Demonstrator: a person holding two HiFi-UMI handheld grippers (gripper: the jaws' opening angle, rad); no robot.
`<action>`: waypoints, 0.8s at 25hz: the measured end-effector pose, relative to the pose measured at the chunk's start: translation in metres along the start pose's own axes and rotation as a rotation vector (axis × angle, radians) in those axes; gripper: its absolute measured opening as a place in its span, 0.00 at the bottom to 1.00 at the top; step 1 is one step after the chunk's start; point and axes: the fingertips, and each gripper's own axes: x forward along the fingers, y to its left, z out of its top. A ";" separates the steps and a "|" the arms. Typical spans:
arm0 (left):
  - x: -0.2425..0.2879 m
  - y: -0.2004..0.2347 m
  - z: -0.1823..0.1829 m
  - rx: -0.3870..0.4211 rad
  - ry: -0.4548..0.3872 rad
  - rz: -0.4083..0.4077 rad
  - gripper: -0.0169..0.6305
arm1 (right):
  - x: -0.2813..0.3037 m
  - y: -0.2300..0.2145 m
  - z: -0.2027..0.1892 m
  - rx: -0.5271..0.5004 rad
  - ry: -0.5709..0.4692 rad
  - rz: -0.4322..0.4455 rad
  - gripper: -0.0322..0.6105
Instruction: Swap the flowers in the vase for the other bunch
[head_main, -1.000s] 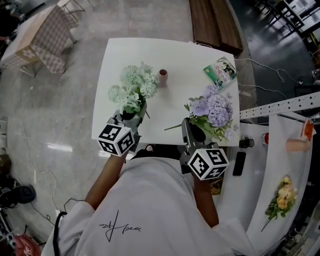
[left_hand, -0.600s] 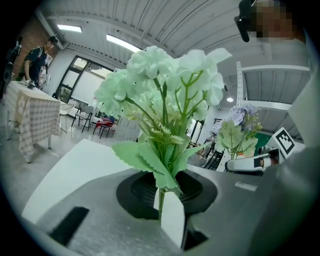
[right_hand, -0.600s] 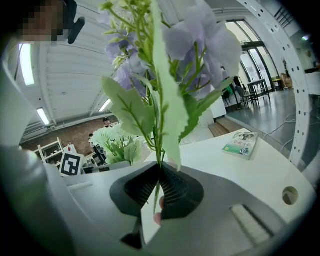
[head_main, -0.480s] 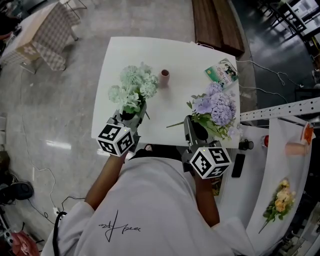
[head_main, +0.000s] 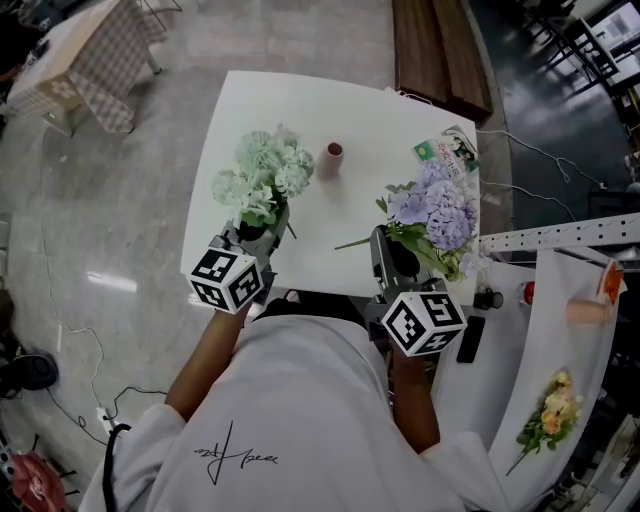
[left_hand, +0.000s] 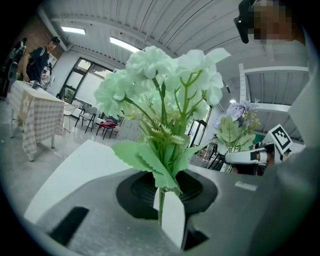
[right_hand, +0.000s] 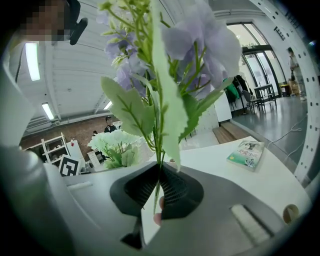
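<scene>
My left gripper (head_main: 258, 232) is shut on the stems of a pale green flower bunch (head_main: 262, 175), which stands upright over the left side of the white table (head_main: 350, 110); in the left gripper view the green bunch (left_hand: 165, 90) rises from between the jaws. My right gripper (head_main: 398, 258) is shut on the stems of a purple flower bunch (head_main: 435, 208) held above the table's right side; the purple bunch (right_hand: 165, 65) fills the right gripper view. A small pink vase (head_main: 333, 157) stands empty at mid-table, between and beyond both bunches.
A green book (head_main: 448, 148) lies at the table's far right corner. A white side counter (head_main: 560, 330) to the right carries a yellow bouquet (head_main: 548, 412). A checked-cloth table (head_main: 85, 50) stands far left; a wooden bench (head_main: 440, 45) lies beyond the table.
The purple bunch in my right gripper has risen slightly and shifted toward the table's far right. The green bunch and left gripper have stayed put.
</scene>
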 end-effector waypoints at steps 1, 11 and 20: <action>-0.001 0.001 0.000 -0.004 -0.001 0.002 0.13 | 0.001 0.000 0.002 -0.005 0.001 0.003 0.08; -0.002 0.005 -0.002 -0.027 -0.006 0.014 0.13 | 0.014 0.000 0.021 -0.067 0.008 0.026 0.08; 0.002 0.005 -0.004 -0.037 -0.005 0.012 0.13 | 0.024 0.000 0.042 -0.118 -0.002 0.046 0.08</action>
